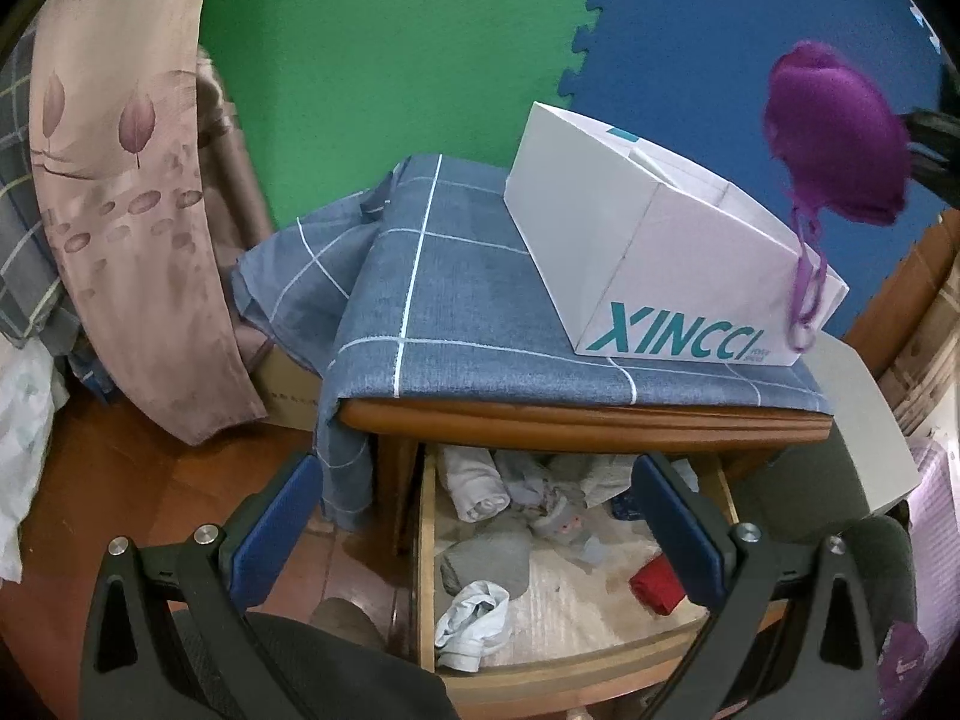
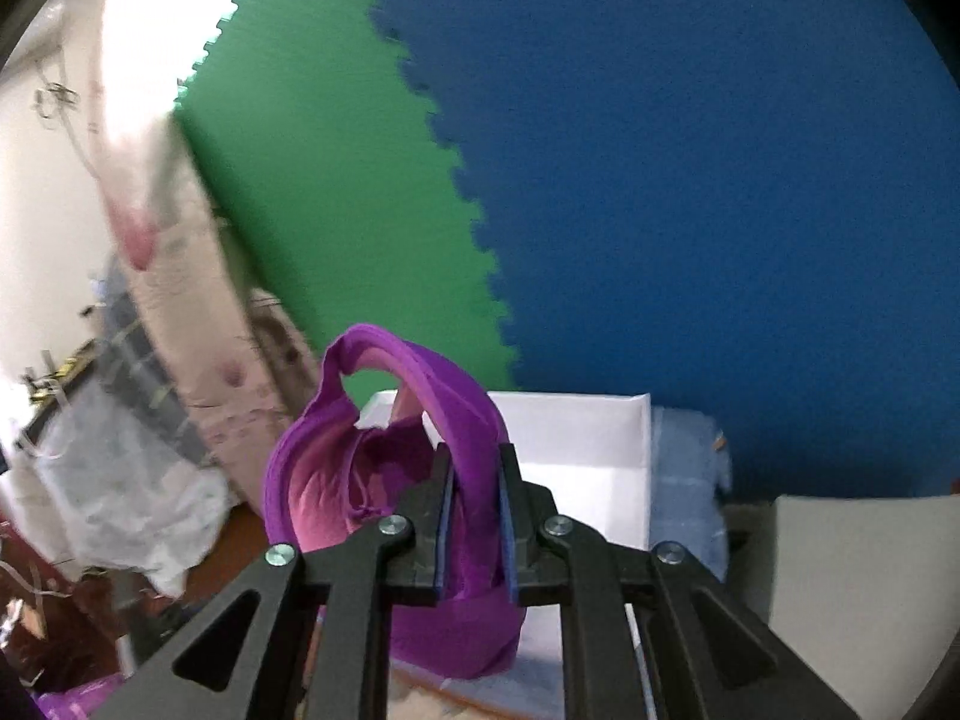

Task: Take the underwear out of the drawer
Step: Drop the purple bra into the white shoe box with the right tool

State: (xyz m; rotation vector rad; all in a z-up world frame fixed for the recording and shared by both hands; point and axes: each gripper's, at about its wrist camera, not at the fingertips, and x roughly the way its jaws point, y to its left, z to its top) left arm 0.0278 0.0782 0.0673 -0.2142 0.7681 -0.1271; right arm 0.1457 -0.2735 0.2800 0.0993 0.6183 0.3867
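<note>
Risk first, taken from left to right. Left gripper hangs with its jaws spread wide and nothing between them, above the open drawer. If it dips, its fingers could snag the grey roll or the white bundle and drag them over the front rim. Further right, the purple bra hangs in the air above the white box, clear of the drawer, with its strap loop dangling against the box's corner. That loop could likely catch on the box edge and tug the bra loose or shift the box on the checked cloth.

The left wrist view alone shows the drawer's contents, including a red item, and the trailing strap. The right wrist view alone shows the hold: the right gripper is clamped on a narrow fold of the bra, most of the cup bulging free to the left. So slim a pinch may slip if swung quickly. There the box appears behind and below the bra, and the drawer is out of sight.
</note>
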